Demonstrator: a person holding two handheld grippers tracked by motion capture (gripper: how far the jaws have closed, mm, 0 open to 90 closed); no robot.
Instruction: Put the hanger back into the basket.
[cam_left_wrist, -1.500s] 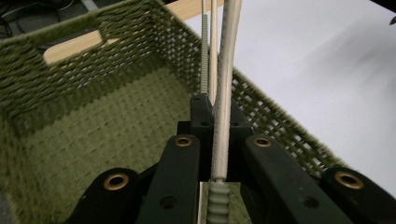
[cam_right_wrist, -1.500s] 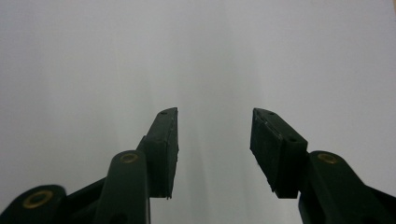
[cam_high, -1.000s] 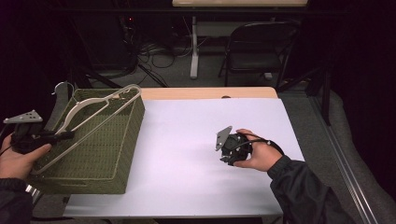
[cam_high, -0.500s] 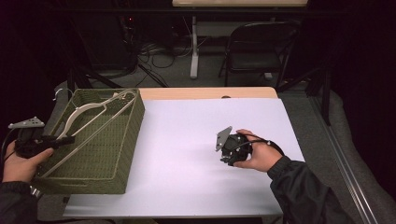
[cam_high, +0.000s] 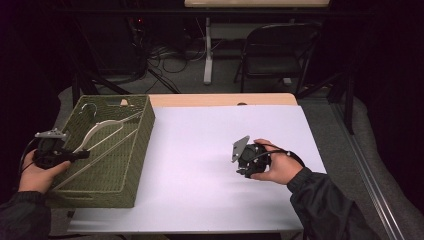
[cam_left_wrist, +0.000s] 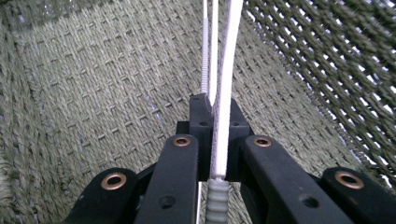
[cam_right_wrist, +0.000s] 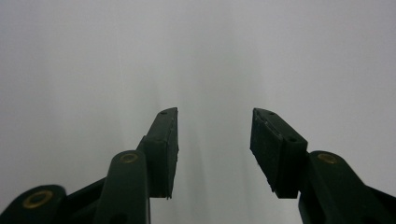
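Note:
A green woven basket (cam_high: 142, 135) stands on the left part of the table. A white clothes hanger (cam_high: 102, 127) lies slanted inside it, its hook toward the far left corner. My left gripper (cam_high: 82, 154) reaches over the basket's left rim and is shut on the hanger's lower end. In the left gripper view the jaws (cam_left_wrist: 217, 112) pinch the white hanger (cam_left_wrist: 224, 56) above the basket's woven floor (cam_left_wrist: 93, 70). My right gripper (cam_high: 246, 162) rests in a hand on the white table top, right of centre. It is open (cam_right_wrist: 215, 135) with nothing between its jaws.
The white table top (cam_high: 200, 150) stretches between the basket and the right hand. A bare wooden strip (cam_high: 225, 99) runs along the far edge. Behind the table stand a folding chair (cam_high: 280, 50) and a table leg among floor cables (cam_high: 165, 55).
The hanger has gone down from sticking above the basket's rim to lying inside it, with my left gripper still shut on it and shifted slightly right. The right gripper has not moved.

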